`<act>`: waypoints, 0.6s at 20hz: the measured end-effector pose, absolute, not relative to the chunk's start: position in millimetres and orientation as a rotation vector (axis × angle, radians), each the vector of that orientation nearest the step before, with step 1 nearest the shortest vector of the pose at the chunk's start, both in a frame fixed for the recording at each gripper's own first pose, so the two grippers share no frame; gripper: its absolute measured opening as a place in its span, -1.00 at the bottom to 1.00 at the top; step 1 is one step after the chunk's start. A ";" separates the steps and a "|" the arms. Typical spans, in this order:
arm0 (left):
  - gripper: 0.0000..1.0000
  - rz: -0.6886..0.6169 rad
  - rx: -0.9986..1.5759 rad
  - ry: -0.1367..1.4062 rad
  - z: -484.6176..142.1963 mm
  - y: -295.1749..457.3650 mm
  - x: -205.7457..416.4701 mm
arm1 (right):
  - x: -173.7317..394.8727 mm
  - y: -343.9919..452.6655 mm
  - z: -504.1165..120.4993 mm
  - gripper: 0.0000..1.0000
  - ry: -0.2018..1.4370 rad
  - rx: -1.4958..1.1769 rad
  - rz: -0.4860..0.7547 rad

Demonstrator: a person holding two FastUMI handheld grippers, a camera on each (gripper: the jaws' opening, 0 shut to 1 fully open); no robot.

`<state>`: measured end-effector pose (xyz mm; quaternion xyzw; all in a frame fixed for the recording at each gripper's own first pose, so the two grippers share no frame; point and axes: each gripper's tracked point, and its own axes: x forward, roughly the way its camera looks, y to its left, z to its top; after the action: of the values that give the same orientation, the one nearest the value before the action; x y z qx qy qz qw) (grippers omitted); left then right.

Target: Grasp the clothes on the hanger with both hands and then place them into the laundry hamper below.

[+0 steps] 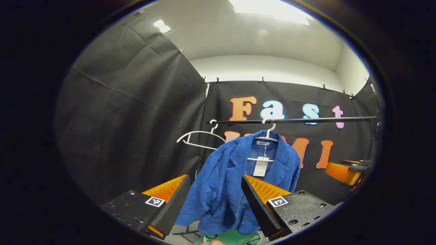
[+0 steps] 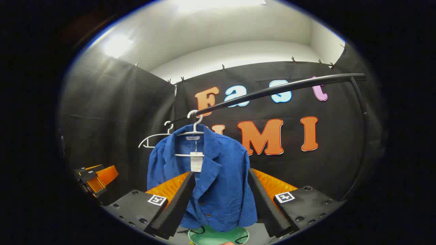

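Observation:
A blue jacket (image 1: 221, 170) (image 2: 221, 190) with a white tag hangs on a white hanger (image 1: 269, 136) (image 2: 194, 131) from a black rail (image 1: 296, 120) (image 2: 272, 92). Below it, the rim of a green laundry hamper (image 1: 235, 238) (image 2: 218, 237) shows at the bottom edge. My left gripper (image 1: 214, 180) is open and faces the jacket's lower left side from a short distance. My right gripper (image 2: 221, 174) is open too, with the jacket's front seen between its fingers, apart from them. Neither holds cloth.
An empty white hanger (image 1: 201, 137) (image 2: 153, 139) hangs on the same rail to the left of the jacket. The rail bends down into a post (image 2: 364, 136) at the right. Black cloth walls close in behind and on the left.

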<state>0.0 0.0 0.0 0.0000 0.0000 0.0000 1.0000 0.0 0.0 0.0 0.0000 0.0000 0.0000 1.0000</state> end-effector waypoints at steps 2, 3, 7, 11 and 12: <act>0.83 0.020 0.008 -0.005 -7.2 -15.5 7.6 | 2.3 -7.7 -5.5 0.99 0.007 0.031 0.038; 0.82 0.024 0.007 -0.014 -7.3 -23.5 10.8 | 3.9 -9.9 -8.1 1.00 0.013 0.046 0.053; 0.89 -0.032 0.025 -0.012 -16.2 -52.0 29.2 | 15.1 -24.1 -29.0 0.87 0.039 0.035 0.036; 0.89 -0.094 0.041 -0.003 -27.5 -61.2 48.8 | 27.5 -25.8 -35.6 0.87 0.024 0.062 -0.015; 0.97 -0.095 0.051 -0.007 -28.0 -58.5 52.0 | 29.9 -25.1 -38.8 0.87 0.030 0.065 -0.019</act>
<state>52.0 -58.5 -28.0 0.0253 -0.0034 -0.0474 0.9986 29.9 -25.1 -38.8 0.0327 0.0148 -0.0095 0.9993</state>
